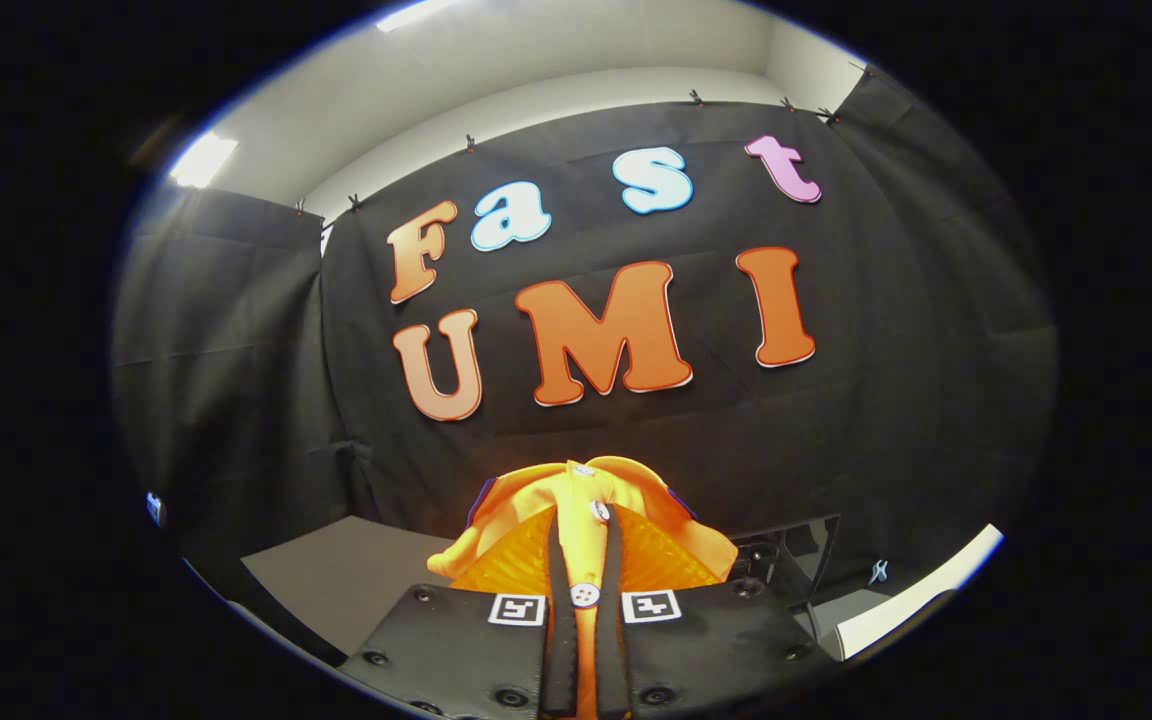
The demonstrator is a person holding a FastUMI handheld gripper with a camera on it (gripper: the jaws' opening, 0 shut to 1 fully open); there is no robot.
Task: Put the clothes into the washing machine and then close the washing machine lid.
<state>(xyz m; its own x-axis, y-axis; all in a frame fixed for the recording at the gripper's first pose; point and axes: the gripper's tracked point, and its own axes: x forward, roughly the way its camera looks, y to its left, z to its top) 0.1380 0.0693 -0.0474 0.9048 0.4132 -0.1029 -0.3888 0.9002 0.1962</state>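
Black cloth walls the booth behind a gripper clamped on an orange garment.

Pinched between the two fingers of the gripper (584, 545), which stand nearly together and press it from both sides, the orange buttoned cloth garment (586, 500) is held up in front of the wall; its button placket runs lengthwise along the fingers, pointing away from the camera, with fabric bunching out to both sides ahead of the tips. Below and left lies a grey flat surface (336, 580); to the right, a dark glossy panel (806, 550) stands beside a white ledge (916, 600).
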